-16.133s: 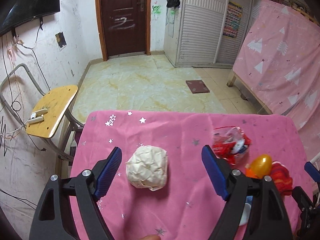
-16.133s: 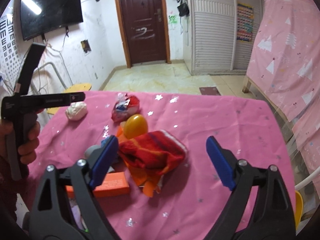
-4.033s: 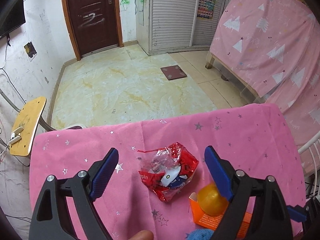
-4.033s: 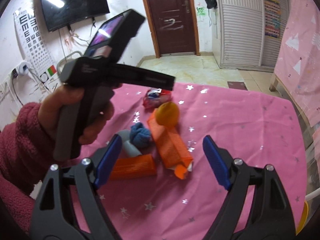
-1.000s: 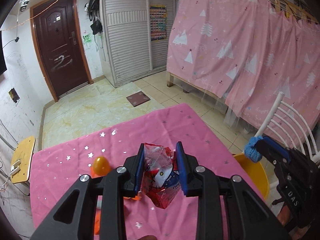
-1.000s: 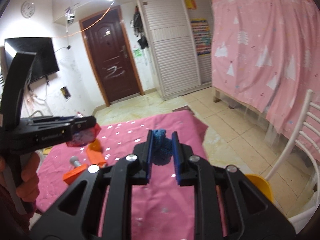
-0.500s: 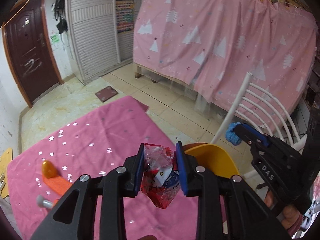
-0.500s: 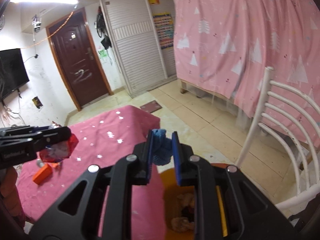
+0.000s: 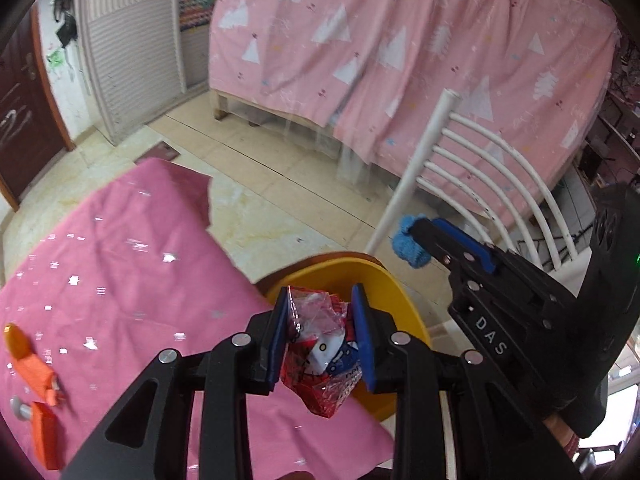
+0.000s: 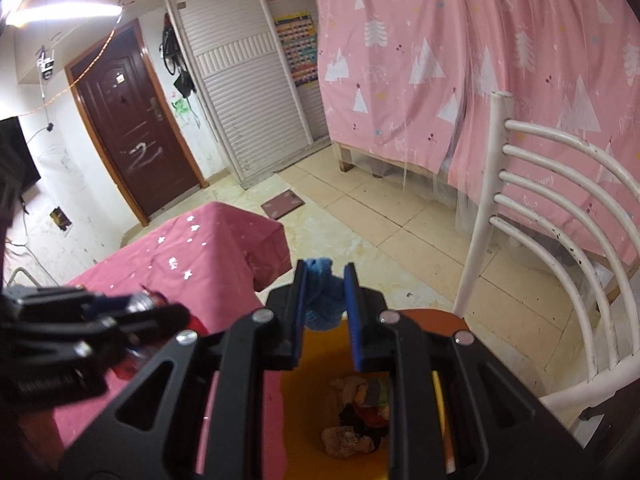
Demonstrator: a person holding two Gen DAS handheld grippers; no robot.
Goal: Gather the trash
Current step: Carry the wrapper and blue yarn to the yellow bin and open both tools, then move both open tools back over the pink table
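Note:
My left gripper (image 9: 320,320) is shut on a red crinkled snack wrapper (image 9: 320,354) and holds it over the near rim of the yellow trash bin (image 9: 352,274). My right gripper (image 10: 323,294) is shut on a blue knitted wad (image 10: 322,300) above the same yellow trash bin (image 10: 308,400), which holds several bits of trash (image 10: 360,412). In the left wrist view the right gripper (image 9: 416,240) with the blue wad (image 9: 408,242) hovers right of the bin. The left gripper (image 10: 132,312) shows at the left of the right wrist view.
The pink star-print table (image 9: 120,264) lies to the left, with an orange box (image 9: 44,436), an orange packet (image 9: 36,372) and a yellow egg (image 9: 14,340) on it. A white slatted chair (image 9: 472,160) stands behind the bin. A pink curtain (image 10: 480,60) hangs beyond.
Both grippers have swung from over the table toward the yellow bin, each still holding its item. The left gripper is now at the bin's rim and the right one above its opening.

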